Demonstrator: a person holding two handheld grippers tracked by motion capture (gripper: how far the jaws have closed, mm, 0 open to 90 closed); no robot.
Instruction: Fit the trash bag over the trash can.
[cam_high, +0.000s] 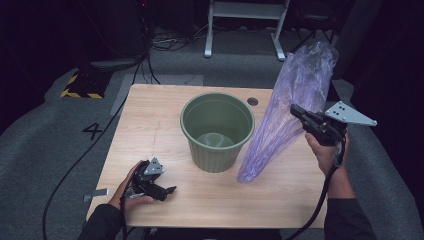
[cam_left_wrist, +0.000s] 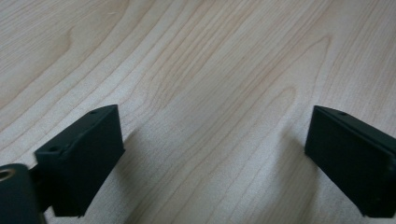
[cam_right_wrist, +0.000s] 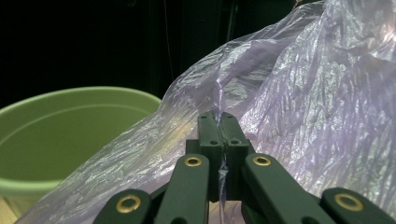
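From the high view, the right gripper (cam_high: 296, 111) is pinching a purple plastic bag (cam_high: 290, 110) and holding it up above the counter's (cam_high: 150, 125) right edge, the bag's lower end touching down on the wood just beside the green bin (cam_high: 217, 131). That bin is standing upright near the middle of the counter. Down at the near left corner, the left gripper (cam_high: 170, 190) is lying low on the counter in the person's left hand (cam_high: 131, 186), well apart from bin and bag.

Switching to the left gripper view, the two black jaws are standing wide apart with bare counter (cam_left_wrist: 210, 70) between them, nothing in their grasp.

Over to the right gripper view, the right gripper (cam_right_wrist: 222, 122) is clamping its jaws tight together on a thin fold of the purple plastic bag (cam_right_wrist: 303, 102), the film running straight up out of the seam between them. The green bin (cam_right_wrist: 70, 135) is sitting to the left, the bag draping just against its rim.
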